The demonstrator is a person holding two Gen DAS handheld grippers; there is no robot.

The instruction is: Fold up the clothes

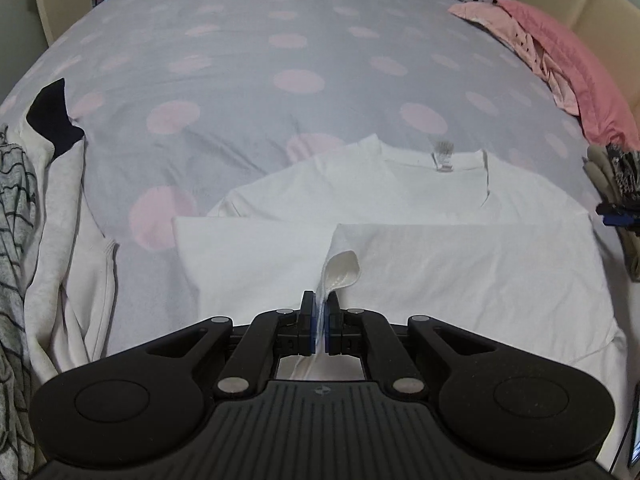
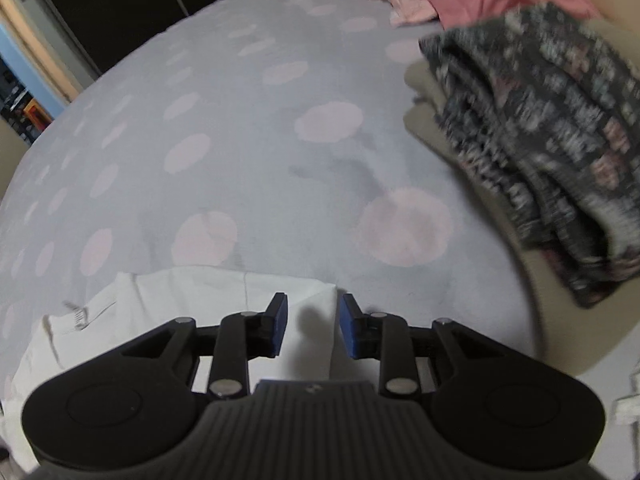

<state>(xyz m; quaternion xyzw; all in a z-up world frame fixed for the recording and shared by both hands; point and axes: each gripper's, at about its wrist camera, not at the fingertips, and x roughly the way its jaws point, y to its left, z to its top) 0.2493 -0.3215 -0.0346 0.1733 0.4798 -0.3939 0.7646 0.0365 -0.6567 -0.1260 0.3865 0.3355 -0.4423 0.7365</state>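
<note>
Left fingers (image 1: 320, 312): mine, clamped on a fold of the white T-shirt (image 1: 440, 272).
Right fingers (image 2: 312, 326): apart, nothing gripped, over the shirt's edge.
T-shirt: flat on the bed (image 1: 240, 60), collar away from me.
Surroundings: patterned dark garment (image 2: 540, 140) right; pink clothes (image 1: 560, 52) beyond.

Soft, dim indoor light; fisheye bends the bed (image 1: 240, 60) edges; right view motion-blurred, worst on the patterned clothes (image 2: 560, 140); left view sharp, faint shadows
</note>
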